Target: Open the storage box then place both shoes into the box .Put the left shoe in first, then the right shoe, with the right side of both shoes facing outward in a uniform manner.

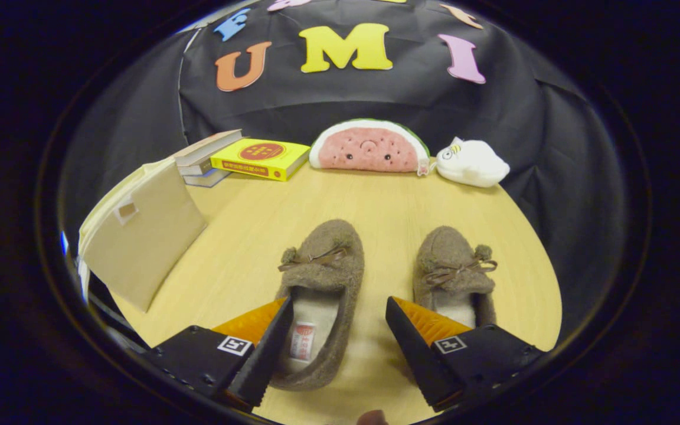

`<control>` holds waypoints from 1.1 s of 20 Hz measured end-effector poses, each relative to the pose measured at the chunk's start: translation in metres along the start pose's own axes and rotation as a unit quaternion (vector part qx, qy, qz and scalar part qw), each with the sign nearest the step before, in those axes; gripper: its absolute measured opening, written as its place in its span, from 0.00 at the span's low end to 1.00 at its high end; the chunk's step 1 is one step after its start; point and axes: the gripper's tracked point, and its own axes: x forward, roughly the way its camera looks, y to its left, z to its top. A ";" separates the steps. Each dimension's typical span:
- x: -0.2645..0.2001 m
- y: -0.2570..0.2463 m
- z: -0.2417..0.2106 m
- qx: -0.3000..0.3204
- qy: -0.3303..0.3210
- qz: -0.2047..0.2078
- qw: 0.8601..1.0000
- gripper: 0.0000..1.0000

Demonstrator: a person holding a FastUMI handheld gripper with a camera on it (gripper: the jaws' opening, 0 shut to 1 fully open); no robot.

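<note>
With the gripper (337,330) spread wide above the left shoe (316,295) at lower centre, the operator first opens the storage box (139,236) at left.

2 shoes (322,283), 3 books (260,158), 2 plush toys (369,147), 1 box (139,233).

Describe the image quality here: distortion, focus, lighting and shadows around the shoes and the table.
Gripper view: strong fisheye bending, so the wooden table looks rounded; focus is sharp on the left shoe, the right shoe and the watermelon plush; lighting is even and soft, with faint shadows under the shoes and no harsh glare; the open gripper straddles the left shoe's heel.
</note>
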 end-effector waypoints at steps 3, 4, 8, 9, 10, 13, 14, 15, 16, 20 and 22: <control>0.012 0.000 -0.006 0.048 0.019 0.015 0.999 0.71; 0.015 0.001 -0.009 0.057 0.025 0.018 0.998 0.61; 0.018 -0.006 -0.010 0.064 0.024 0.002 0.998 0.21; 0.017 -0.004 -0.012 0.068 0.025 0.005 0.997 0.06; 0.016 -0.003 -0.008 0.076 0.020 0.008 0.997 0.06; 0.008 0.007 -0.007 0.113 0.018 0.028 0.993 0.00; 0.005 0.011 -0.004 0.120 0.016 0.033 0.992 0.00; 0.002 0.018 -0.001 0.124 0.013 0.038 0.991 0.00; -0.001 0.025 0.001 0.125 0.009 0.042 0.991 0.00; -0.023 0.064 0.021 0.154 0.001 0.072 0.985 0.00; -0.035 0.096 0.045 0.170 -0.001 0.097 0.981 0.00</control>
